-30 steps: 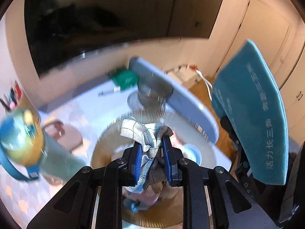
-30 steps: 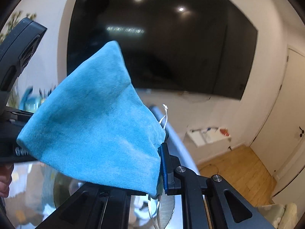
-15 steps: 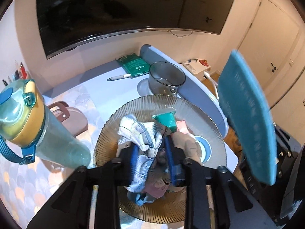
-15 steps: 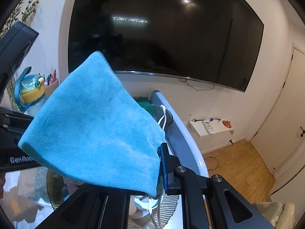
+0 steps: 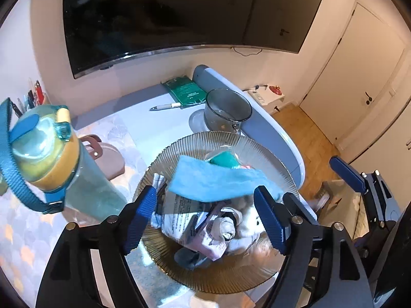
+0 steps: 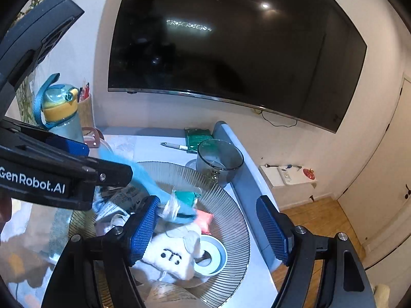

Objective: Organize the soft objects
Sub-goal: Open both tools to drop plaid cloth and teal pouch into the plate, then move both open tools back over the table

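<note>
Left tool (image 5: 205,215) opening, wide, nothing gripped. Right tool (image 6: 208,227) opening, wide, empty; blue cloth (image 5: 213,182) loose over the plate (image 5: 231,279) pile.

Grippers: two, the left gripper (image 5: 205,218) and the right gripper (image 6: 210,228)
Ribbed plate (image 5: 257,151): one
Blue cloth (image 5: 205,182): one
White plush toy (image 6: 172,254): one
Glass mug (image 5: 227,109): one
Water bottle (image 5: 51,159): one
Pen (image 5: 165,106): one
Green packet (image 5: 186,89): one
Tape roll (image 6: 210,256): one
</note>
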Tool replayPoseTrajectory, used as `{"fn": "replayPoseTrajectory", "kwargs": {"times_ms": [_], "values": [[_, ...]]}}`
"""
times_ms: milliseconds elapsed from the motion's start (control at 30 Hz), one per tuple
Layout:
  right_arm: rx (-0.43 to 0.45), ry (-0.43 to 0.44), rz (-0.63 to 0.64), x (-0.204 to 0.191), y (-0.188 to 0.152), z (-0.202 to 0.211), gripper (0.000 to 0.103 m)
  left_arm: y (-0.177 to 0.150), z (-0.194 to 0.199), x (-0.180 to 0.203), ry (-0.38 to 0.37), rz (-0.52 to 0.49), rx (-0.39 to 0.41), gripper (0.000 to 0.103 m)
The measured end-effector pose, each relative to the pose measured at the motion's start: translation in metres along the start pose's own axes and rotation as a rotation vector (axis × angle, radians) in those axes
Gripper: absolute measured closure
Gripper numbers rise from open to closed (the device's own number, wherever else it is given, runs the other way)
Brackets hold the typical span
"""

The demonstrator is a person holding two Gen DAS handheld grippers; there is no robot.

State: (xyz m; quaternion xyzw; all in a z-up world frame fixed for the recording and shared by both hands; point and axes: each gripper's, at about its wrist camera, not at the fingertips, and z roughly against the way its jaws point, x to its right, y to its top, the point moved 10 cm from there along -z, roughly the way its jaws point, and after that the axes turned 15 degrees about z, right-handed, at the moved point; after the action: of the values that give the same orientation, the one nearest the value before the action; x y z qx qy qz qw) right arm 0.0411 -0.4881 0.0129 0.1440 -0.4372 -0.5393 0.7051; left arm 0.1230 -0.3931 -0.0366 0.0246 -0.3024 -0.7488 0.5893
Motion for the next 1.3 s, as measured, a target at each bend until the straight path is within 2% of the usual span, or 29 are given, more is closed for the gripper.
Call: {"fn": "replayPoseTrajectory", "kwargs": {"times_ms": [233,333,433,633,733,800,900,967,1000,1067,1133,1200,1233,1300], "values": [[0.043,-0.035,-0.017,0.003,0.019,0.027,0.027,0.005,0.033,-0.006,-0.033,0.009,0.039,0.026],[0.094,-0.030,-0.036,0.001,0.041,0.046,0.027,0.013,0.064,-0.017,-0.046,0.017,0.092,0.026],[0.174,-0.010,-0.038,-0.011,0.073,0.069,0.019,0.023,0.106,-0.040,-0.035,0.039,0.173,0.024],[0.345,0.067,0.045,-0.076,0.147,0.118,0.015,0.036,0.182,-0.107,0.035,0.111,0.311,0.022],[0.395,0.148,0.048,-0.117,0.174,0.135,0.012,0.031,0.214,-0.159,0.111,0.162,0.365,0.021],[0.406,0.222,0.037,-0.150,0.184,0.140,0.012,0.022,0.225,-0.191,0.145,0.212,0.376,0.014],[0.374,0.318,0.014,-0.197,0.187,0.134,0.012,-0.005,0.228,-0.248,0.217,0.294,0.359,0.010],[0.331,0.370,-0.014,-0.226,0.182,0.123,0.010,-0.032,0.215,-0.286,0.291,0.346,0.314,0.010],[0.287,0.396,-0.029,-0.246,0.173,0.113,0.009,-0.045,0.208,-0.301,0.320,0.364,0.299,0.010],[0.212,0.441,-0.061,-0.279,0.153,0.091,0.009,-0.073,0.188,-0.334,0.372,0.417,0.317,0.010],[0.104,0.446,-0.114,-0.312,0.119,0.059,0.009,-0.102,0.163,-0.361,0.423,0.467,0.328,0.010],[-0.019,0.414,-0.078,-0.346,0.081,0.024,0.009,-0.138,0.135,-0.385,0.446,0.533,0.254,0.010],[-0.053,0.398,-0.038,-0.360,0.067,0.014,0.009,-0.154,0.121,-0.394,0.444,0.575,0.213,0.010],[-0.059,0.374,0.043,-0.375,0.048,0.006,0.009,-0.175,0.107,-0.405,0.434,0.623,0.197,0.010]]}}
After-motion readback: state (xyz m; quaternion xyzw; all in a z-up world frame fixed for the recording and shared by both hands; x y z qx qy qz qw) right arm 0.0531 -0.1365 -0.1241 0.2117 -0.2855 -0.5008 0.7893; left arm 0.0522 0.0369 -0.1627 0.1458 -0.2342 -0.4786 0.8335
